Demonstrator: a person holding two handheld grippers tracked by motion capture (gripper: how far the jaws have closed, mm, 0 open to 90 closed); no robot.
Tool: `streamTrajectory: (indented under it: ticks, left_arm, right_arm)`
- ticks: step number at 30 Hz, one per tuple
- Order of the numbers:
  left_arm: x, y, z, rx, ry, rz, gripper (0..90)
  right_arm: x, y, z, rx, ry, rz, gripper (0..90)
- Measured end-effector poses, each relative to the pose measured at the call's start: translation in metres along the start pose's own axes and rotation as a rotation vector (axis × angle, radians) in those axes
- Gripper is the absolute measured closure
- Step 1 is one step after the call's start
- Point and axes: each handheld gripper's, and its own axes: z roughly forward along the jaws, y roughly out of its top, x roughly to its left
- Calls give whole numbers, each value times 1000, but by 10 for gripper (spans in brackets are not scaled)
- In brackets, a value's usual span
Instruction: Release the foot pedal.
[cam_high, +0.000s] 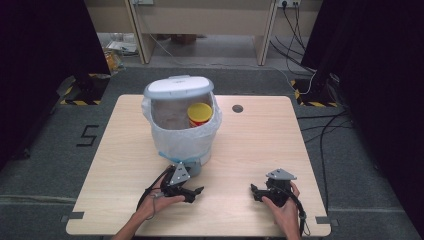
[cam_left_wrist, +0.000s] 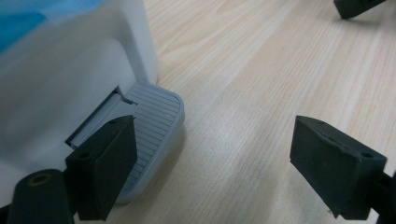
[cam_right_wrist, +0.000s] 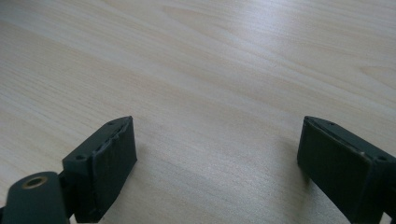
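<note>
You face a pale wooden desk (cam_high: 260, 150) with a round cable hole (cam_high: 237, 108) near its far edge; it stands on grey carpet (cam_high: 45, 165) (a black "5" (cam_high: 87, 135) marked at your left); black curtains (cam_high: 35, 50) flank both sides; beige furniture (cam_high: 200, 20) and trailing cables (cam_high: 295, 35) lie beyond.

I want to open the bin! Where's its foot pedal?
The grey pedal sticks out at the bin's base on the person's side, right by the left gripper.

Surroundings, off the work

I note a wooden table (cam_high: 260, 145) with a round hole (cam_high: 237, 108), grey carpet (cam_high: 60, 165) marked "5" (cam_high: 89, 135), cables (cam_high: 320, 125) at right.
</note>
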Motion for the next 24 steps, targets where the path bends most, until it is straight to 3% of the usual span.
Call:
streamTrajectory:
  ticks: [2, 5, 12, 24]
  left_arm:
    - [1, 3, -3, -8, 1, -3, 145]
    - [3, 5, -7, -3, -32, -49, 150]
    - [7, 13, -26, -42, -34, -67, 149]
    - [20, -10, -48, -10, -4, -113, 150]
  right_arm:
    - [0, 0, 0, 0, 0, 0, 121]
    - [0, 0, 0, 0, 0, 0, 120]
    - [0, 0, 0, 0, 0, 0, 119]
    - [0, 0, 0, 0, 0, 0, 119]
